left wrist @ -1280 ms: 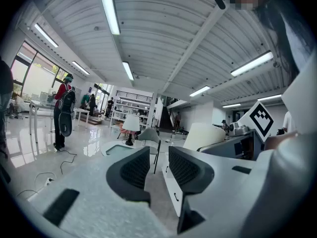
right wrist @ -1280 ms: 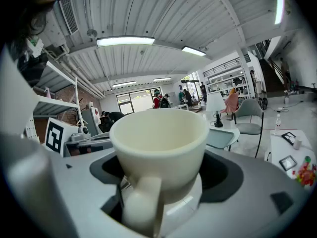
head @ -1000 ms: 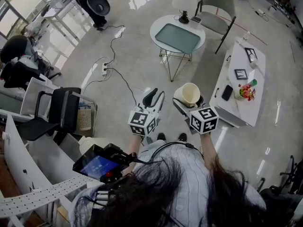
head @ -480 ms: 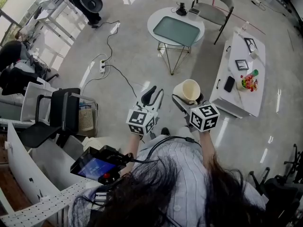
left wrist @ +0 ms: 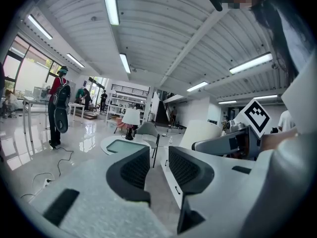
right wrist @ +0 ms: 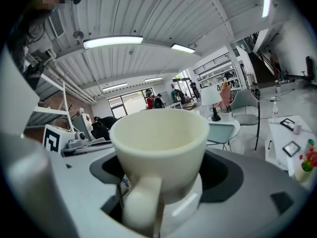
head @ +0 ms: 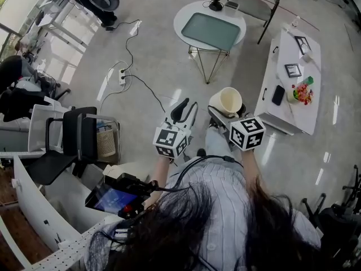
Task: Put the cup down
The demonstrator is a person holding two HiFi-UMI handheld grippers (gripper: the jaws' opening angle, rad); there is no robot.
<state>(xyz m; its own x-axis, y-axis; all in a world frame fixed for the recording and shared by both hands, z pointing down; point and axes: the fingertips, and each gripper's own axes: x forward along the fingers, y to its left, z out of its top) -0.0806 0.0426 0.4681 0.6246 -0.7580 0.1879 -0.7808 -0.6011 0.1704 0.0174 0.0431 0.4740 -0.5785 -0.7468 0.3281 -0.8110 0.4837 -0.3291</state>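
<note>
Floor [head: 158,55] lay beneath the cup [head: 228,100] clenched by my right gripper [head: 225,114], left gripper [head: 187,109] gaping empty; loosening before the bench [head: 290,120] risked breakage.

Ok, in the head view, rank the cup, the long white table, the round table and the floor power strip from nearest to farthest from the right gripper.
1. The cup, held by the right gripper.
2. The long white table, just right.
3. The round table, ahead.
4. The power strip, floor, far left.

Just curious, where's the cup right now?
The cup is clamped in the right gripper, centre-right of the head view, held aloft near the long white table.
</note>
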